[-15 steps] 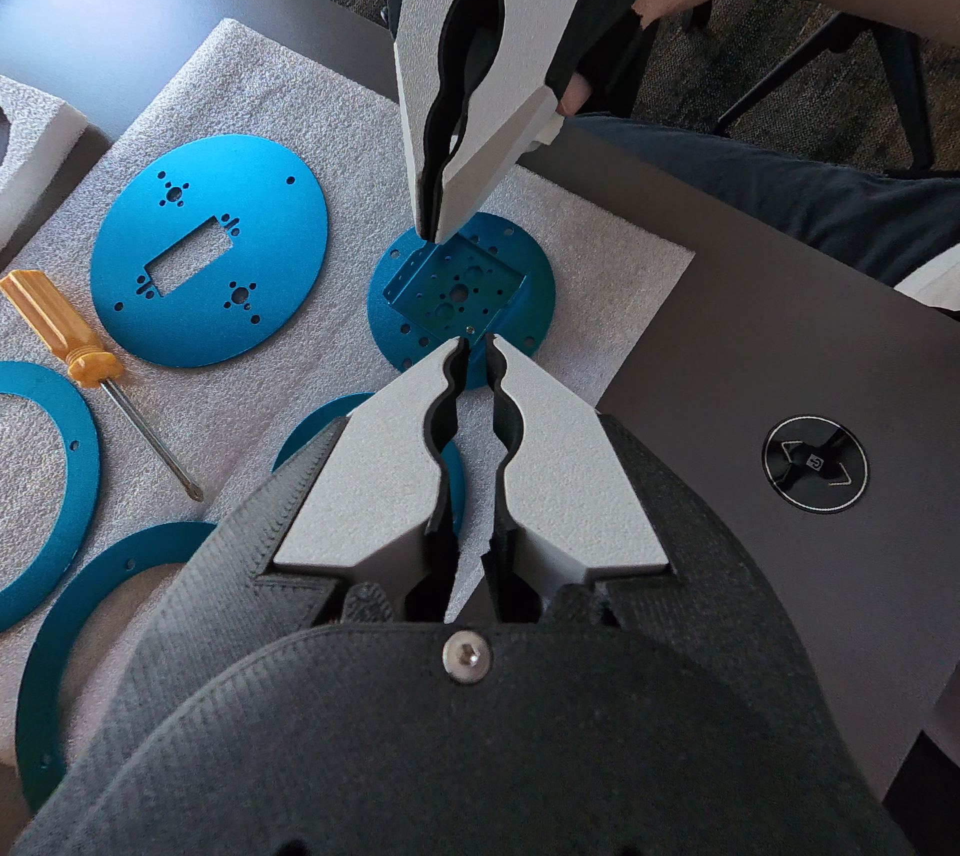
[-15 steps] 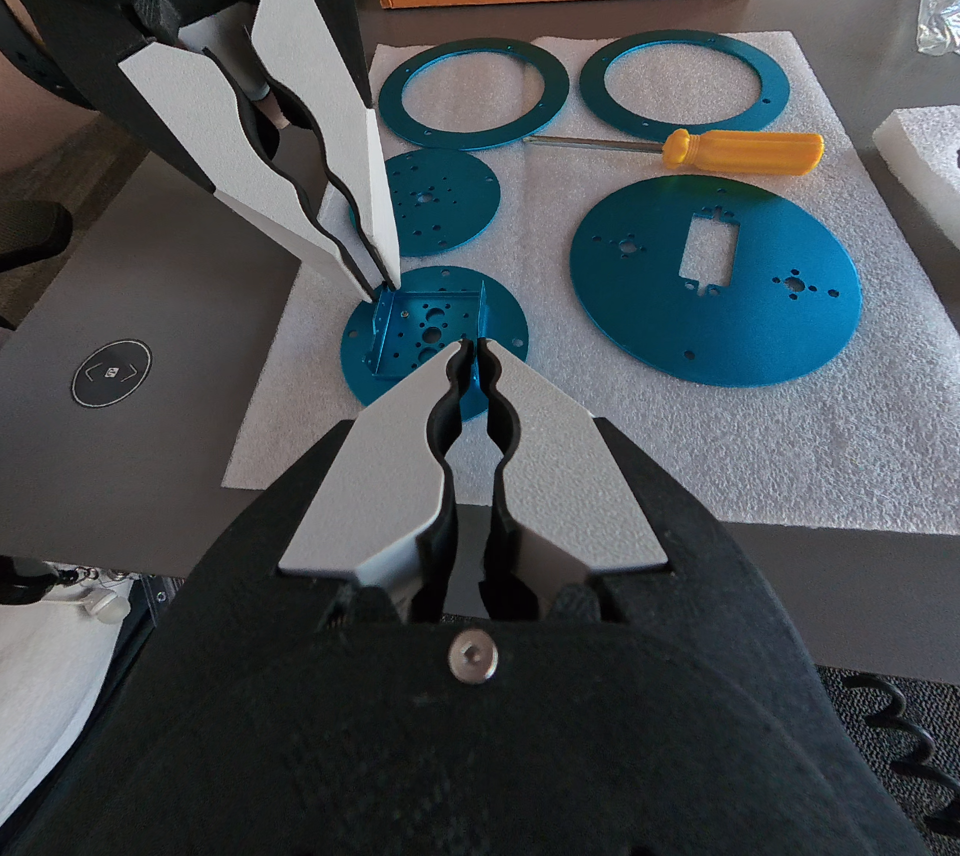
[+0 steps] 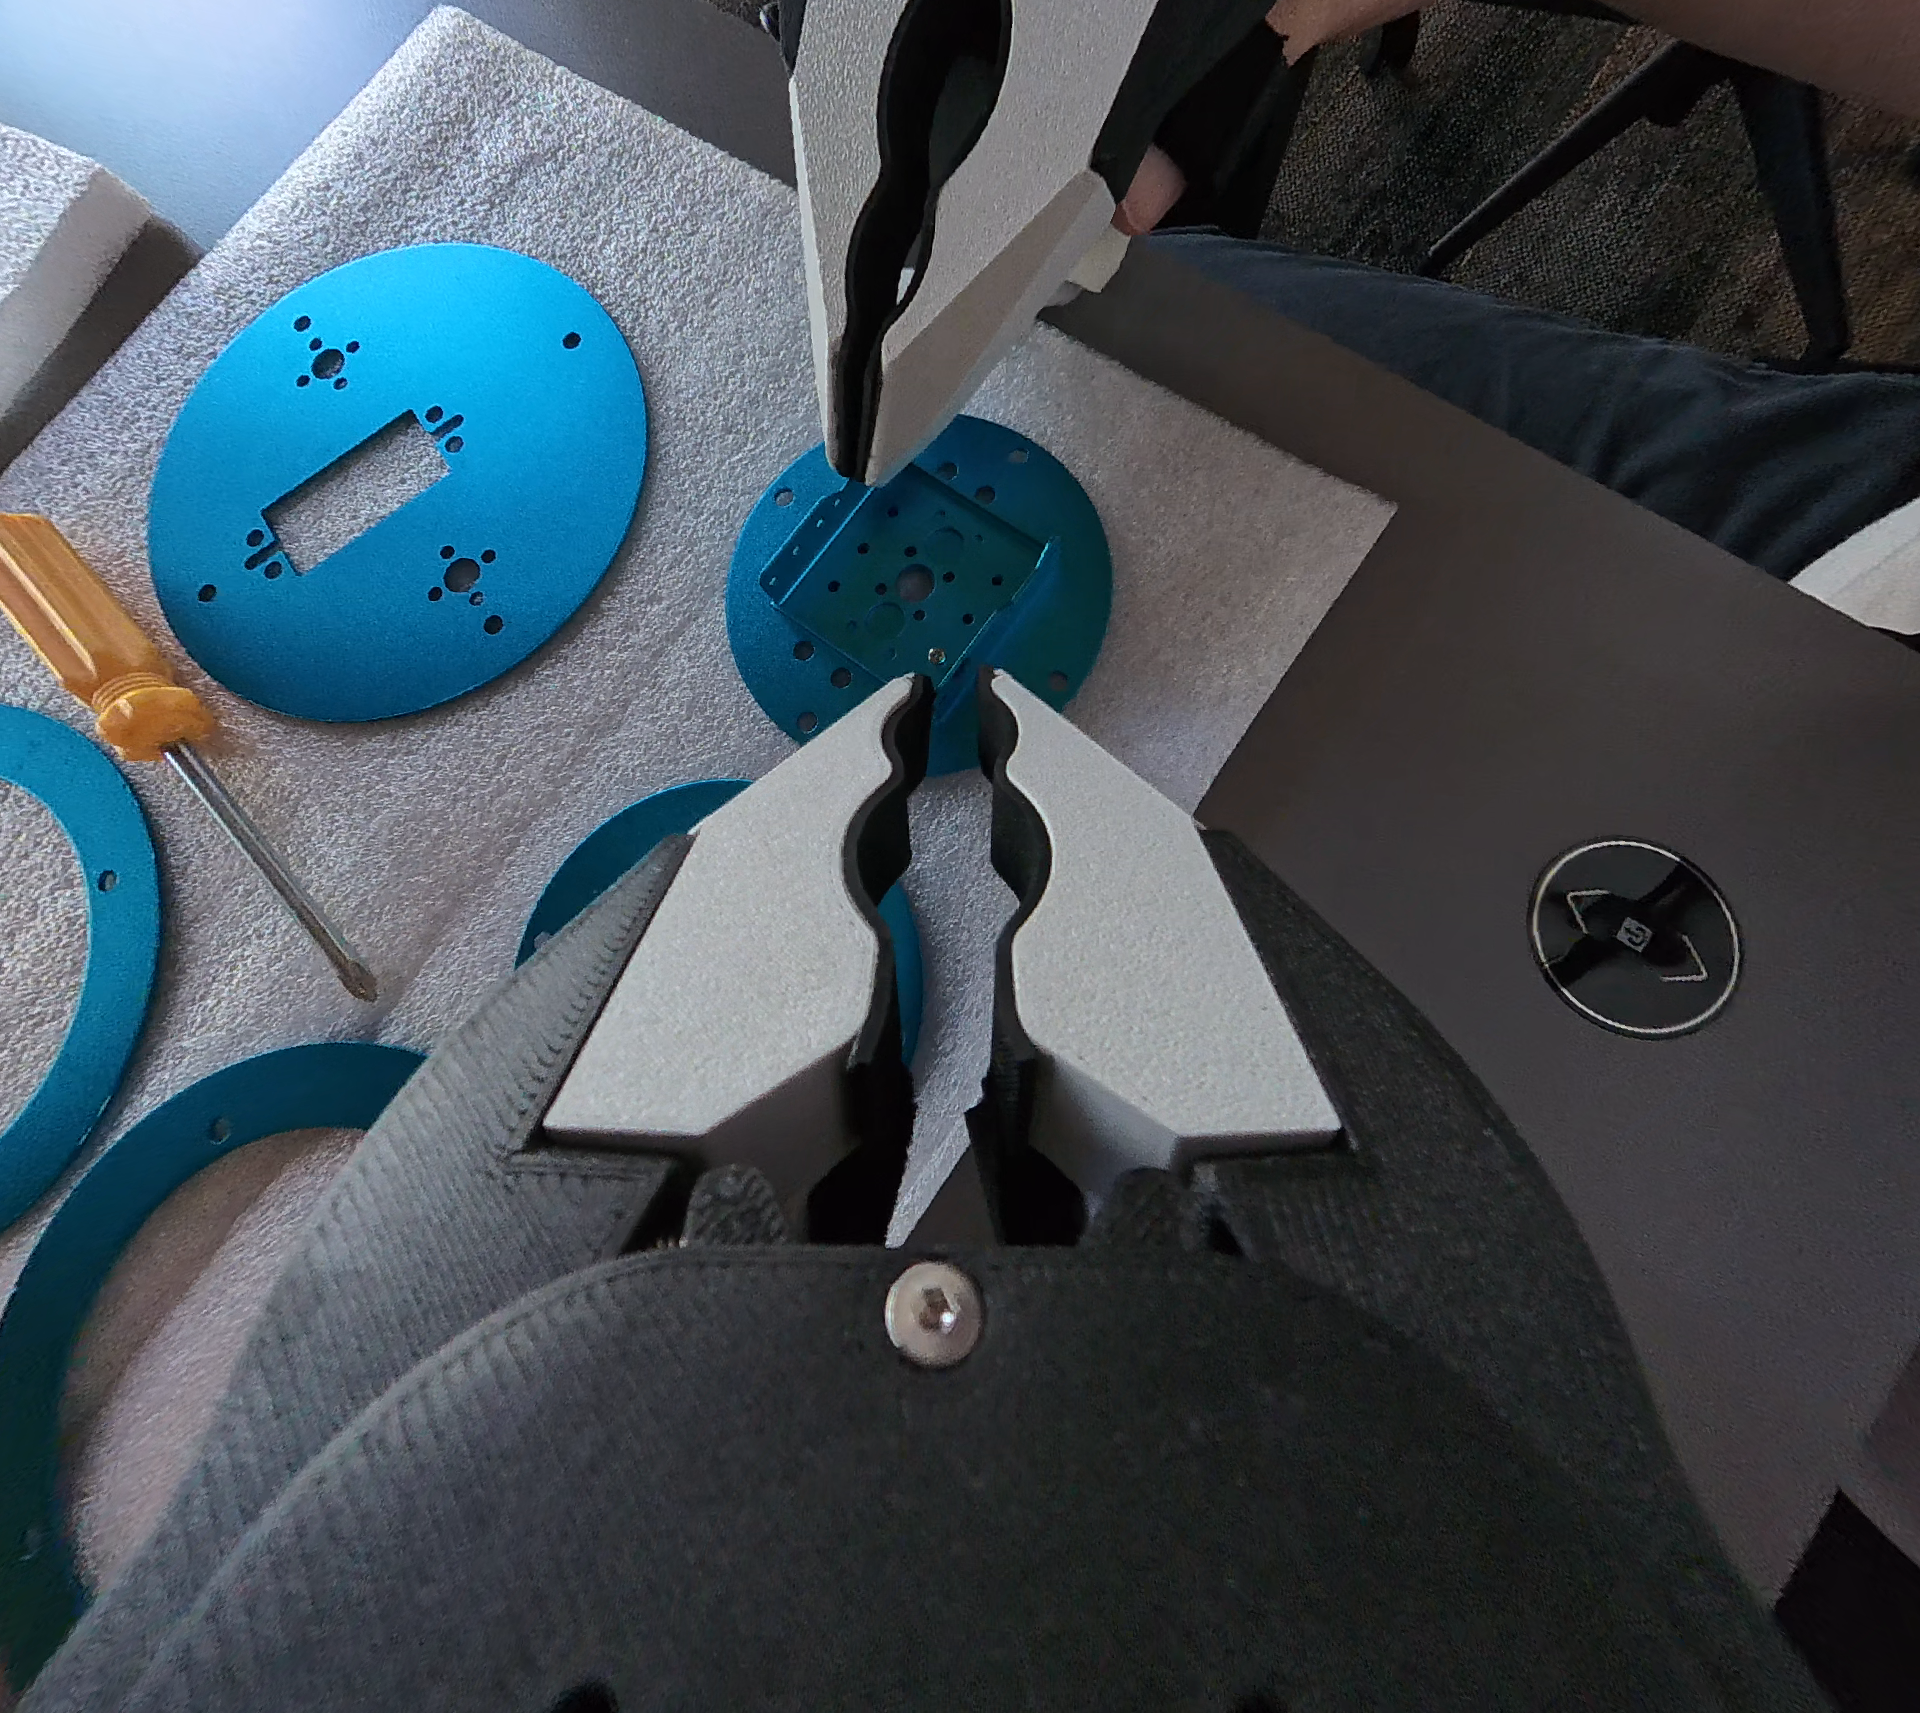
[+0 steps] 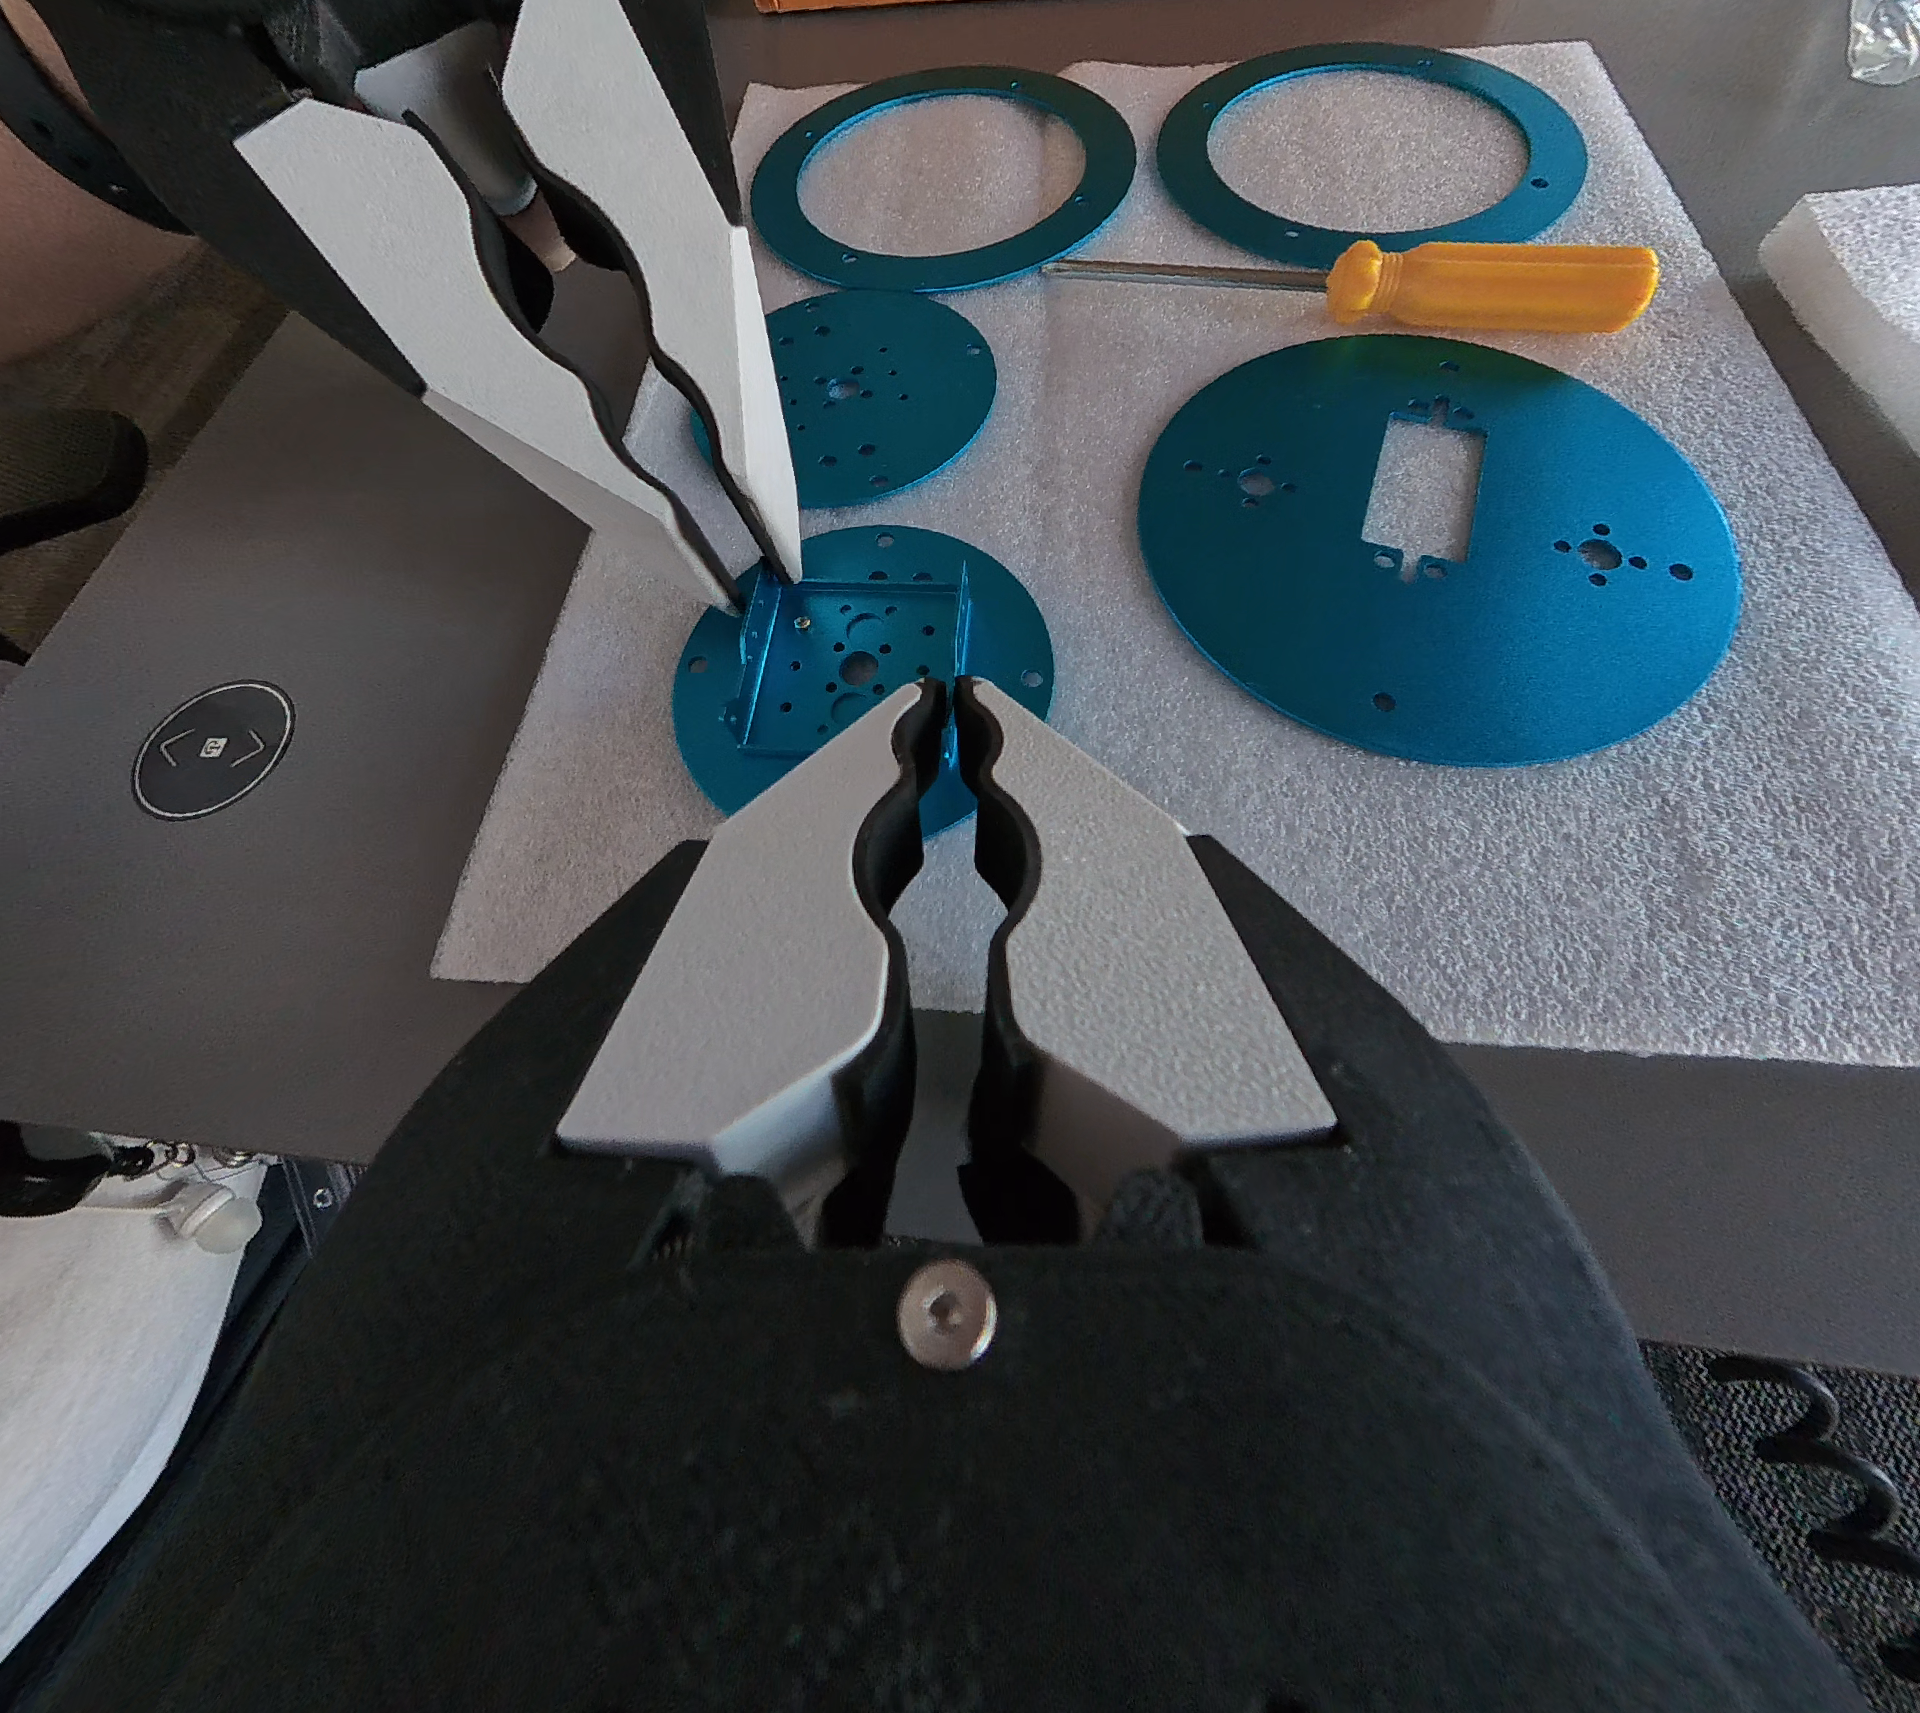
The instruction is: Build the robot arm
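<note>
Bracket (image 4: 857, 661) on small disc (image 4: 717, 738), on foam sheet (image 4: 1351, 884); large disc (image 4: 1299, 624) right; screwdriver (image 4: 1486, 287) behind.

Left gripper (image 3: 948, 689) and right gripper (image 4: 941, 693) fingers nearly closed.

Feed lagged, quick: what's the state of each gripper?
Left gripper: fingers nearly closed astride a wall of the blue bracket; grip cannot be told.
Right gripper: closed on the blue bracket.

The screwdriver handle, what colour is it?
Yellow-orange handle on the screwdriver; clearest in the right wrist view.
</note>
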The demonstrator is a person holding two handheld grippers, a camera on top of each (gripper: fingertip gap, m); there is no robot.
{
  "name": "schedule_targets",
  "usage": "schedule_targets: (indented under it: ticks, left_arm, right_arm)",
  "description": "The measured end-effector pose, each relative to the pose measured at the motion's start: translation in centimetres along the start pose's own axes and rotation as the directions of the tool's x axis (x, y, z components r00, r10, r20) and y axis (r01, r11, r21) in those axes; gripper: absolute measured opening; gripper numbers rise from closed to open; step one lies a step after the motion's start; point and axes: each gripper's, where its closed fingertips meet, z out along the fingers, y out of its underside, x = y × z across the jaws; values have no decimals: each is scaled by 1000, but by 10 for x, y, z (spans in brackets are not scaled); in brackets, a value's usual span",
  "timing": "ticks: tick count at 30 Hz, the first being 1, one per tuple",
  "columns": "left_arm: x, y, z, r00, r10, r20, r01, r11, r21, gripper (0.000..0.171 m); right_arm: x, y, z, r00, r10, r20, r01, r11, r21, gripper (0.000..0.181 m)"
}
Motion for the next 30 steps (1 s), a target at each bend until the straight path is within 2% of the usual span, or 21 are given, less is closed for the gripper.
schedule_targets:
  ticks: [5, 9, 15, 19, 22, 25, 30]
  left_arm:
    - [1, 0, 1, 1000, 1, 1, -1, 1000, 3, 10]
    - [0, -3, -2, 1000, -7, 6, 6, 1000, 21, 14]
    - [-2, -7, -12, 999, -38, 13, 37, 998, 56, 18]
    - [-5, -18, -34, 991, -137, 14, 131, 972, 195, 18]
    - [-15, -15, -55, 976, -209, 65, 183, 942, 280, 25]
    - [-10, -4, -66, 959, -282, 19, 264, 918, 296, 36]
    - [0, -4, -88, 936, -351, -29, 334, 862, 381, 40]
  right_arm:
    - [0, 1, 1, 1000, 3, -3, -3, 1000, 4, 1]
    - [1, -4, -1, 1000, -6, -20, 7, 999, 36, 12]
    - [2, -5, -5, 1000, -12, -28, 13, 999, 49, 12]
    - [5, -14, -16, 994, -49, -99, 61, 991, 117, 26]
    - [4, -24, -29, 986, -73, -153, 103, 976, 193, 29]
    - [6, -34, -44, 976, -39, -215, 97, 959, 266, 28]
    - [-10, -59, -71, 975, -9, -223, 103, 904, 415, 0]
